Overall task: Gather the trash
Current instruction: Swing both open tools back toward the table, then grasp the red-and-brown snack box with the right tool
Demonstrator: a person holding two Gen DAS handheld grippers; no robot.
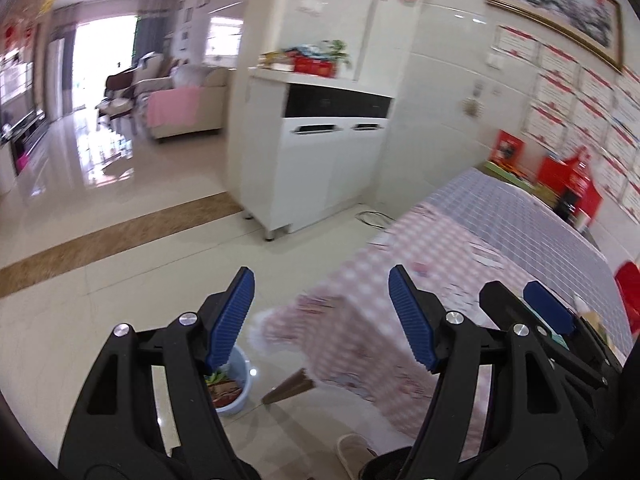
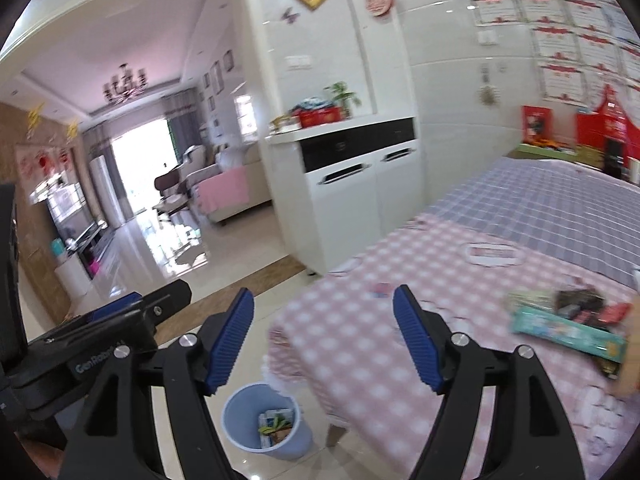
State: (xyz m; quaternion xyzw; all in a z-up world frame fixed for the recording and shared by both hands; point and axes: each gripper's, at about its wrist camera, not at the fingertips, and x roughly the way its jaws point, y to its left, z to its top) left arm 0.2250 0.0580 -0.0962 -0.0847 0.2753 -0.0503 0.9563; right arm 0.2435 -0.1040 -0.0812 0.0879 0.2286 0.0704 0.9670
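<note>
1. Wrappers: flat teal snack packet [image 2: 568, 334] and dark foil wrappers [image 2: 580, 300] lie at three o'clock on pink checked table [image 2: 360, 320].
2. Light, crinkly, slippery; pinch an edge.
3. Left claw [image 1: 320, 320] and right claw [image 2: 324, 336] gape empty; pale blue plastic bin [image 2: 244, 412] at six o'clock.

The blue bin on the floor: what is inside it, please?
The blue bin holds several crumpled wrappers, printed in white, green and brown. They cover the bottom, so anything beneath them cannot be seen.

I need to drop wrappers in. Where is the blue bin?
The blue bin stands on the floor at the table's near-left corner, low in the right wrist view.
</note>
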